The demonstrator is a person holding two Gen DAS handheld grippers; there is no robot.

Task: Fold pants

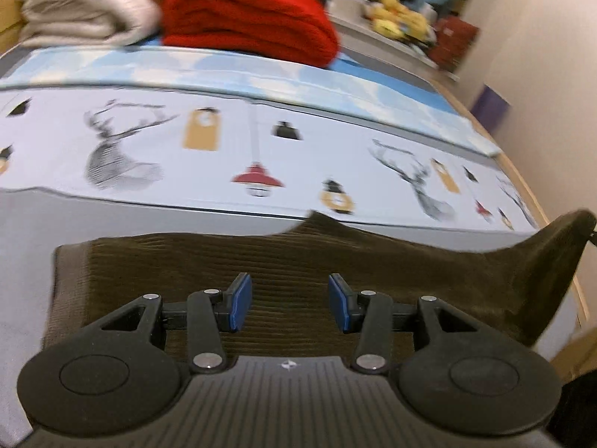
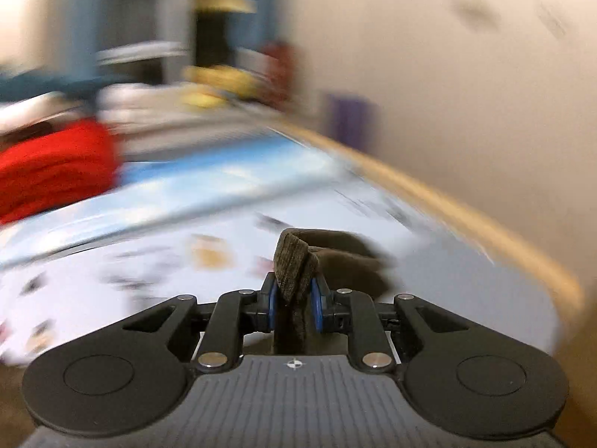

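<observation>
on the tabletop with the printed deer cloth (image 1: 261,138), dark olive ribbed pants (image 1: 298,261) lying spread beneath the left gripper (image 1: 290,306), jaws parted, empty. in the right gripper (image 2: 294,304), jaws clamped on a raised pants edge. probably mid-fold; next, carrying that edge across and laying it flat.

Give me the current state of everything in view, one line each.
Left tongs: open, empty, above the pants.
Right tongs: shut on a bunched edge of the pants.
Pants: dark corduroy, lying on the table, right end lifted.
Red blanket: folded, on the table's far side.
Cream blanket: folded, beside the red one.
Printed tablecloth: spread flat.
</observation>
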